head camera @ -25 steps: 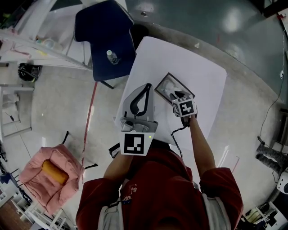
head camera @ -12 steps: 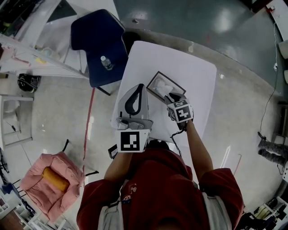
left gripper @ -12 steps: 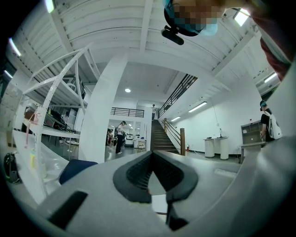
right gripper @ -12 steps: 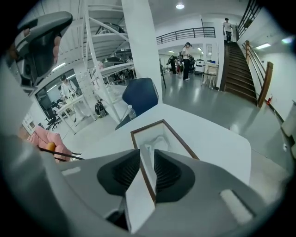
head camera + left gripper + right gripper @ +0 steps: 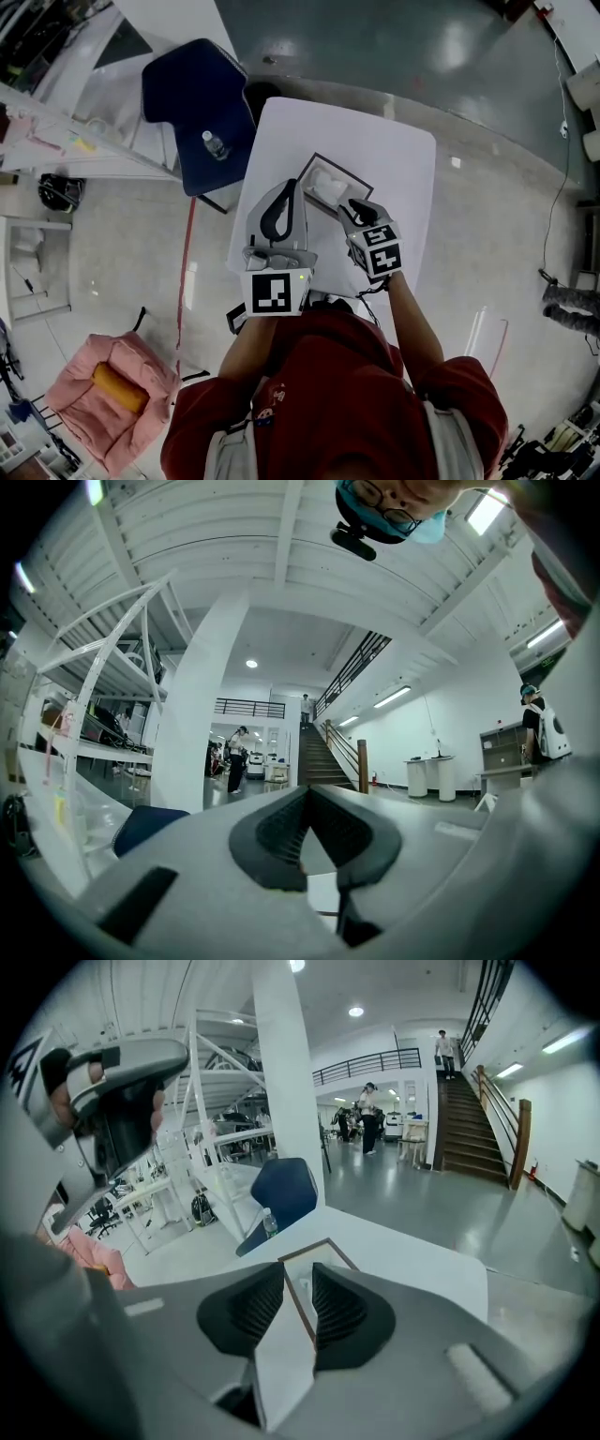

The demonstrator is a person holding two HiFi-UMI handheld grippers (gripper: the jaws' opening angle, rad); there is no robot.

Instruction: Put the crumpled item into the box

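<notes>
Judging the item point(image 5: 328, 183) already in the box point(image 5: 311, 159), we would raise the right gripper point(image 5: 352, 206) straight up, jaws slightly apart and empty; left gripper point(image 5: 291, 187) jaws together.

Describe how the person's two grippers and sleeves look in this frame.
Both grippers are light grey shells with black ribbed jaw pads. The left gripper carries a cube with a black-and-white square marker on its face. The right gripper has a similar marker cube, and a black cable trails from it. The person wears a red short-sleeved top.
</notes>
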